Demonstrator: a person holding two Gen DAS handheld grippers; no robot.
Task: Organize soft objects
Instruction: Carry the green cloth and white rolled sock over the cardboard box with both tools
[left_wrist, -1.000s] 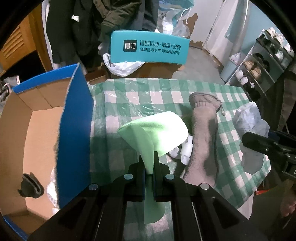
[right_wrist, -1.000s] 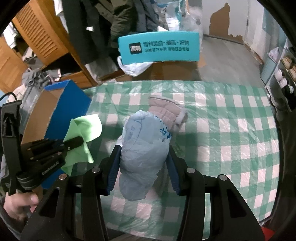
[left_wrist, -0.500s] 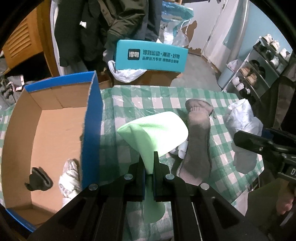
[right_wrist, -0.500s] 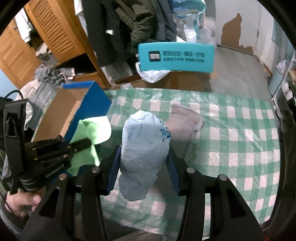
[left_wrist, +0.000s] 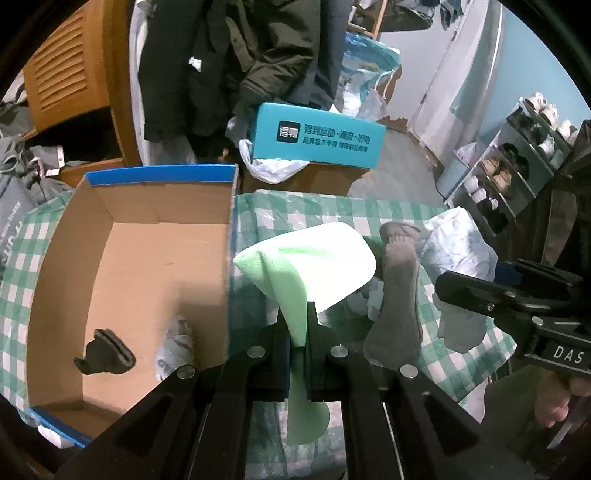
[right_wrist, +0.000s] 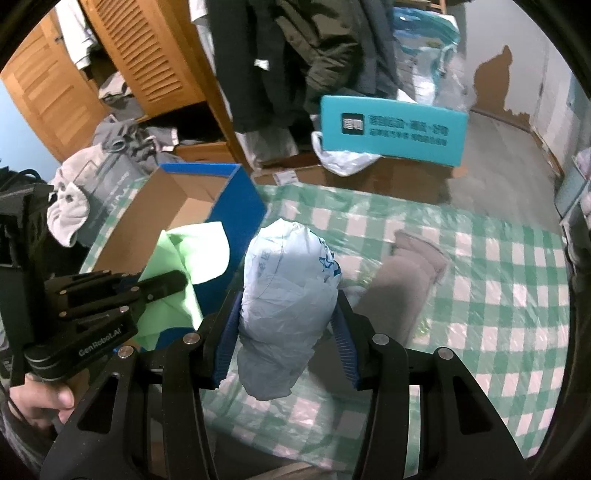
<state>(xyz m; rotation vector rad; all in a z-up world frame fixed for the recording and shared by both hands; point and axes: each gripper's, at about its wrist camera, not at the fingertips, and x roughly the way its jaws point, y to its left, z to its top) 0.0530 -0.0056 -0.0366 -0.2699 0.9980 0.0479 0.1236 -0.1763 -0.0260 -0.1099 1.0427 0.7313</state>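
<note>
My left gripper (left_wrist: 297, 332) is shut on a light green cloth (left_wrist: 314, 262) and holds it above the table just right of the blue-edged cardboard box (left_wrist: 229, 229). The cloth (right_wrist: 188, 254) and left gripper (right_wrist: 162, 284) also show in the right wrist view. My right gripper (right_wrist: 286, 317) is shut on a pale blue plastic bag (right_wrist: 284, 306), held above the table; the bag (left_wrist: 458, 258) shows at the right in the left wrist view. A grey sock (left_wrist: 399, 295) lies on the checked cloth.
The box holds a dark small item (left_wrist: 103, 354) and a white-grey bundle (left_wrist: 173, 343). A green-checked tablecloth (right_wrist: 498, 295) covers the table. A teal box (left_wrist: 317, 136), hanging coats and a shoe rack (left_wrist: 517, 155) stand beyond.
Both grippers have moved left toward the box with their loads. The box interior now fills more of the left wrist view.
</note>
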